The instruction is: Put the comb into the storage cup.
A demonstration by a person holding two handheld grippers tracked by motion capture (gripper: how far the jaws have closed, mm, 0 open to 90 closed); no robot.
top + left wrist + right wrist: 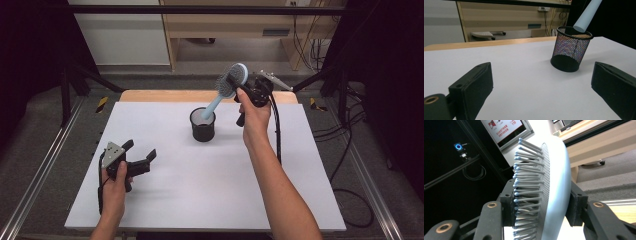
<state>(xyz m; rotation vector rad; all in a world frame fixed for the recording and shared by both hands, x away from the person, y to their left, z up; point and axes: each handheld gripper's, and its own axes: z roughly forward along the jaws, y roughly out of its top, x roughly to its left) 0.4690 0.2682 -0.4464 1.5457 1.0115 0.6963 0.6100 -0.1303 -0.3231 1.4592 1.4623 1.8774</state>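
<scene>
Left black two-jaw handheld gripper (138, 158): grey three-cornered plate (113, 152) on top with small dark holes, black cable down along wrist toward 6 o'clock. In left gripper view, jaws are flat black rubber-like blocks, small round hole in one, brass-coloured ring (430, 100) at 8 o'clock.

Right black two-jaw handheld gripper (234, 83): black body, grey plate at 2 o'clock, long black cable (277, 131) looping beside forearm. Brass-coloured rivets (492, 205) on black jaw arms.

Both forearms bare, no sleeves.
</scene>
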